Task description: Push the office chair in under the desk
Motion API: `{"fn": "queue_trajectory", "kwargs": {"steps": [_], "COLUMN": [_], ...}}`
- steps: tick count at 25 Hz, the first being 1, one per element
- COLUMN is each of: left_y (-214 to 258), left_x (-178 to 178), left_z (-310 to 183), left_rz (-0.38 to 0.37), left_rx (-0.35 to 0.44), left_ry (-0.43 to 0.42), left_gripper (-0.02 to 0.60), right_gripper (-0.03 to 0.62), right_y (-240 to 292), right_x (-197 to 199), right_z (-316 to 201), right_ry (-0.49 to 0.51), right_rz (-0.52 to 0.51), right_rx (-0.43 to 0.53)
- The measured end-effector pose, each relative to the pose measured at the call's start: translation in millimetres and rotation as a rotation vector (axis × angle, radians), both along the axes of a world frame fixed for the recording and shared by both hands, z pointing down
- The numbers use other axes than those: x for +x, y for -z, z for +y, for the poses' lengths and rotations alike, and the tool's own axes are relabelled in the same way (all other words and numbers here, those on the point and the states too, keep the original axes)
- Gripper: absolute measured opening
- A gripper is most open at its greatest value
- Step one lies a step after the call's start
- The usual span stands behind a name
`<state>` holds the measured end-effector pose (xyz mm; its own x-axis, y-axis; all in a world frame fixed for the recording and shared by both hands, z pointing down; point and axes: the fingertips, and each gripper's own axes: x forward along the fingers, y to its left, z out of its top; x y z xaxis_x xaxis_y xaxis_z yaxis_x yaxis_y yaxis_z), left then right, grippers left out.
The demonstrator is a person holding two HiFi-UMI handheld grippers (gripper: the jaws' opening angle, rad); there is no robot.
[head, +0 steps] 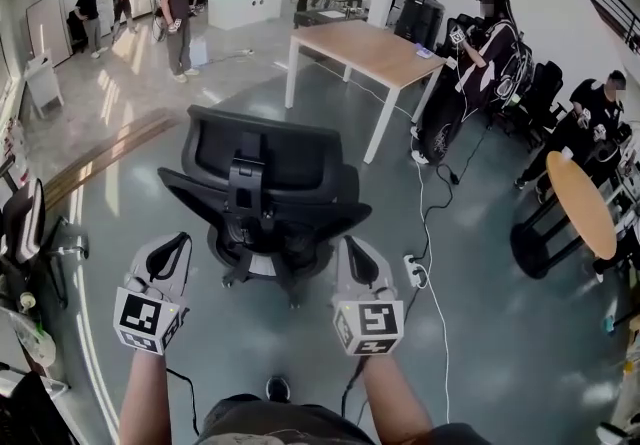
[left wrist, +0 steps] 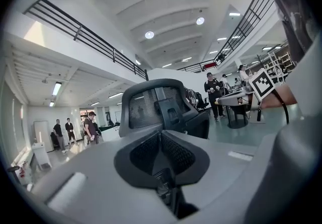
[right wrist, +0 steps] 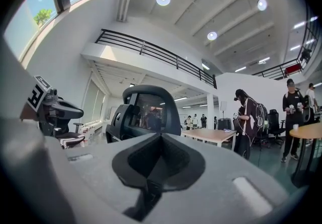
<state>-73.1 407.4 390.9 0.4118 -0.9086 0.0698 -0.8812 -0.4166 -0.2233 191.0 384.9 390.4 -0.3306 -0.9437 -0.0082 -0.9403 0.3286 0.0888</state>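
The black office chair [head: 265, 183] stands on the grey floor with its mesh back towards me. The desk [head: 375, 48], a wooden top on white legs, stands some way beyond it at the upper right. My left gripper [head: 178, 241] is shut and empty, just behind the chair's left side. My right gripper [head: 352, 245] is shut and empty too, just behind the chair's right side. Whether either one touches the chair I cannot tell. In the left gripper view the chair back [left wrist: 151, 107] rises just past the closed left gripper [left wrist: 161, 136]. The right gripper view shows the chair [right wrist: 148, 109] and desk [right wrist: 214, 136] beyond the closed right gripper [right wrist: 161, 138].
A power strip [head: 412, 269] with a white cable lies on the floor right of the chair. A person in black [head: 480, 63] stands by the desk's right end. A round wooden table [head: 580, 203] is at the right, another chair [head: 22, 223] at the left. Several people stand farther back.
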Motion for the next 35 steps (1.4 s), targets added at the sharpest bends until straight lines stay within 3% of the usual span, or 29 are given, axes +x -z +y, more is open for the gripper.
{"fn": "queue_trajectory", "kwargs": {"steps": [6,9,11,19,27,35], "left_y": [-2.5,-13.4,-19.5,-41.7,-67.0,-82.1], "left_x": [-0.2,-9.5,-13.2,-37.7,-52.7,-47.9], "left_z": [-20.7,-35.8,-42.3,-82.2,-115.6,-142.4], "left_rz": [-0.062,-0.101,-0.127,-0.299,-0.413,-0.601], "left_rx": [-0.013,-0.016,-0.017,-0.044,-0.091,-0.071], "left_ry": [-0.012,-0.004,-0.007,-0.013,-0.018,-0.044], "left_gripper": [0.063,0.147,0.197,0.397,0.478,0.491], "right_gripper": [-0.008,-0.008,0.061,0.215,0.297,0.317], "right_y": [-10.7,-15.0,-20.4,-33.0,-55.2,-71.2], "right_x": [2.2,-1.0,-4.7,-11.2,-5.6,2.6], "right_z": [-17.2,-23.3,-24.1,-45.0,-61.5,-80.8], "right_ry": [-0.020,-0.023,-0.021,-0.101,-0.156,-0.180], "right_rz": [0.044,0.095,0.143,0.379,0.573,0.745], "right_rx": [-0.023,-0.026,-0.033,-0.048,-0.113,-0.136]}}
